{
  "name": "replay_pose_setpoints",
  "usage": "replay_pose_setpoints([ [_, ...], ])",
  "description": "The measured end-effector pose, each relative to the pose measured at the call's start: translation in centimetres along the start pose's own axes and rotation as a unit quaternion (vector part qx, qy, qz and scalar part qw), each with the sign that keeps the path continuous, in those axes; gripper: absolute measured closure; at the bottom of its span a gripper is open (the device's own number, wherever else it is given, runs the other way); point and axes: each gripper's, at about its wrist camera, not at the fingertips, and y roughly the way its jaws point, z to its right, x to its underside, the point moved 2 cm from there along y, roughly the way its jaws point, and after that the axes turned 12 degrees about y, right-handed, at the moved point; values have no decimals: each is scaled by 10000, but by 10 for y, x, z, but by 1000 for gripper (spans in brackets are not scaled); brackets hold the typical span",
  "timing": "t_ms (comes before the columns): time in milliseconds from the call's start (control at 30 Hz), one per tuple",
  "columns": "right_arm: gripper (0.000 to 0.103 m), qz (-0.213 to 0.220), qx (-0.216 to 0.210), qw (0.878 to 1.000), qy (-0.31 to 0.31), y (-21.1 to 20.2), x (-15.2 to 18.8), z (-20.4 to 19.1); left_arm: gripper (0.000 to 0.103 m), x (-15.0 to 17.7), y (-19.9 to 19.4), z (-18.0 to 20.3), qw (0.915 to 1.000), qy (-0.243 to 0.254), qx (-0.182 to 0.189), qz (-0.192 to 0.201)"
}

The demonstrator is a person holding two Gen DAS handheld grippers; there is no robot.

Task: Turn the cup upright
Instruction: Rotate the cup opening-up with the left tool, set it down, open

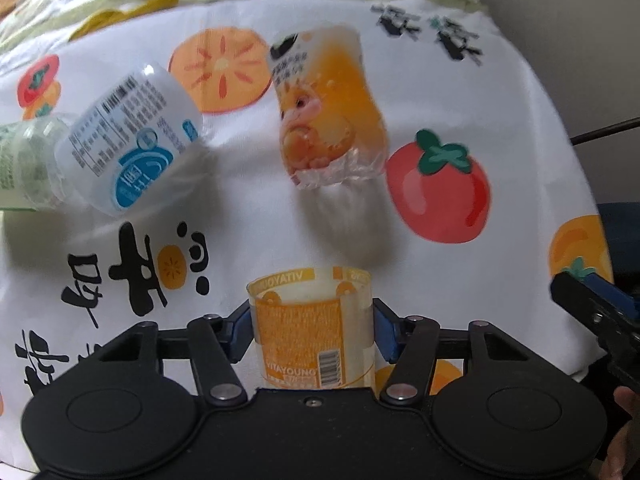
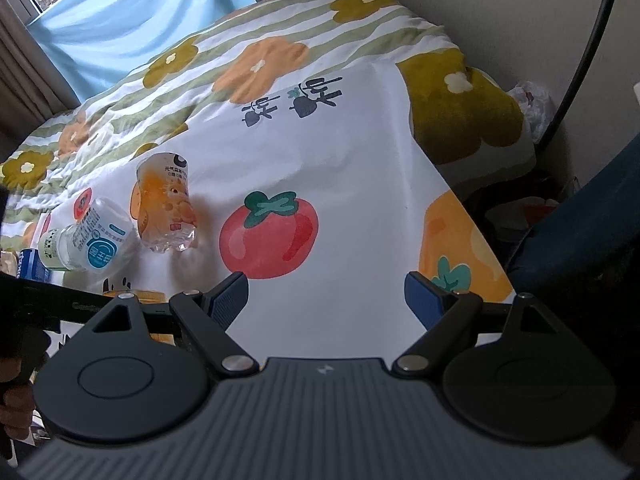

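The left hand-held gripper (image 1: pixel 313 330) has its blue pads closed against the two sides of the cup (image 1: pixel 314 326), a clear plastic cup with an orange printed label. The pads (image 1: pixel 242 334) sit about halfway along the wall, and the open rim points away from the camera, toward the far bottles. Whether the cup is lifted clear of the cloth (image 1: pixel 460 92) or rests on it, I cannot tell from here.

The right hand-held gripper (image 2: pixel 326 300) hangs wide open over a bare patch of the cloth, holding nothing, well apart from the cup.

The cup looks empty, so I'd judge it very light and easy to turn. The wall is thin and probably flexes, so a hard squeeze near the rim could buckle it or pop it out. Smooth plastic under a glossy label may slip on the pads as it rotates. A mid-body hold like this one, or slightly nearer the stiffer base, seems the safest place.

Two bottles lie on the cloth beyond: an orange bottle (image 1: pixel 330 108) and a blue-labelled bottle (image 1: pixel 128 144), both on their sides, apart from the cup.
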Motion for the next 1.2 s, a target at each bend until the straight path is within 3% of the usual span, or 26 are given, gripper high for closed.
replay_pose_setpoints([
  [300, 3, 39, -69, 9999, -82, -5, 8, -5, 40, 26, -27, 20, 9896, 516, -524, 1239],
  [633, 3, -12, -71, 9996, -282, 1, 37, -1, 40, 66, -23, 29, 9611, 715, -1151, 2408],
  [867, 3, -40, -99, 9991, -412, 3, 52, -1, 40, 81, -18, 34, 9487, 816, -1365, 2734],
  [1200, 3, -45, -155, 9983, -560, 3, 60, -7, 39, 94, -14, 38, 9457, 828, -1407, 2810],
])
